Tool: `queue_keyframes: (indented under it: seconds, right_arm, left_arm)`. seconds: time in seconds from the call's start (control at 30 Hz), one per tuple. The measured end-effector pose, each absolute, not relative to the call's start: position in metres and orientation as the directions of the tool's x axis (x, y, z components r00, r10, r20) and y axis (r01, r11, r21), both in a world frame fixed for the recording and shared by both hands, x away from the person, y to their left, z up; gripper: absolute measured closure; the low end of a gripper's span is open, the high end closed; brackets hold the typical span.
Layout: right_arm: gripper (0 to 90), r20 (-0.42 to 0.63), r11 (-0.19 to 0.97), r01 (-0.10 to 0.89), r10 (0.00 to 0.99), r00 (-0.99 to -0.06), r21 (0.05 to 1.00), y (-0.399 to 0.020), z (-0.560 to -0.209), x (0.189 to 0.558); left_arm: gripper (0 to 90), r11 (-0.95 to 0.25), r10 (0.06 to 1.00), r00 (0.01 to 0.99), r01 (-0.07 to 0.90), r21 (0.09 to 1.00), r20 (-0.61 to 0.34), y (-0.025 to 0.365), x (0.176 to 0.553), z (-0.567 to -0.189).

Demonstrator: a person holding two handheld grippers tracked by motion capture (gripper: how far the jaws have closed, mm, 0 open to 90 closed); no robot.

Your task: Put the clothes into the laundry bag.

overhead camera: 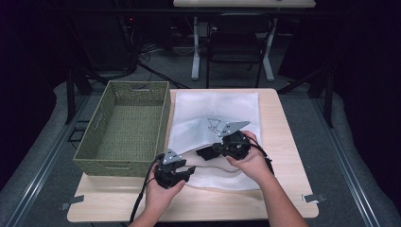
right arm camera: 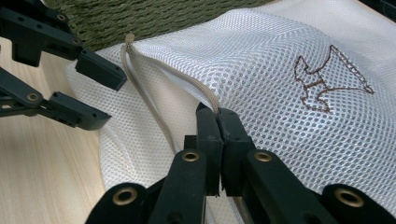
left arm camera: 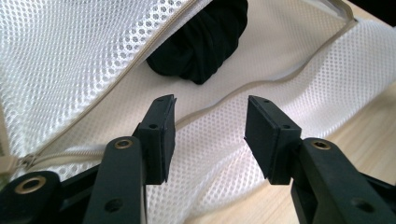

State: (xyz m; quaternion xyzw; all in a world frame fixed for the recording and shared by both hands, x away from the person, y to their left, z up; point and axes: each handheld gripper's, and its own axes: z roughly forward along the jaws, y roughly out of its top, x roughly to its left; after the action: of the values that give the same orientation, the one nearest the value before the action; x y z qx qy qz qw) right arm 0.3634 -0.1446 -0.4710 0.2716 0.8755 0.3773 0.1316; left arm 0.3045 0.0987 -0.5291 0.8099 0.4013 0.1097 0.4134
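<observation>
At the left of the table stands an olive-green woven basket (overhead camera: pixel 124 126), rectangular and holding nothing, likely there to take the bag once it is packed. Just right of it, near its front corner, the left gripper (overhead camera: pixel 187 170) hovers at the near edge of the white mesh laundry bag (overhead camera: pixel 222 106). Its jaws stand spread with nothing between them, the pads clear of the netting and aimed at the lower lip of the bag's mouth. Through that mouth, in the left gripper view, a black bundle of cloth (left arm camera: pixel 201 38) lies inside the bag on the lower layer, so the loading appears done.

The bag lies flat in the middle of the pale wooden table (overhead camera: pixel 283 142), touching the basket's right wall. Its beige zipper (right arm camera: pixel 140 88) runs along the opening, still unzipped. Farther right, the right gripper (right arm camera: pixel 217 114) has its jaws pressed together, pinching the upper zipper edge and lifting that layer. That raised hold seems meant to keep the mouth gaping and the edge taut, giving the left gripper room to work.
</observation>
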Motion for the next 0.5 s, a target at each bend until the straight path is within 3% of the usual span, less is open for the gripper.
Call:
queue_keyframes:
  seconds: [0.5]
  right_arm:
    - [88.8,-0.013,0.608,0.404,0.564,-0.826,0.684,-0.138,-0.485,0.365]
  left_arm:
    - [49.5,-0.359,0.727,0.669,0.564,0.744,-0.155,0.123,0.300,-0.540]
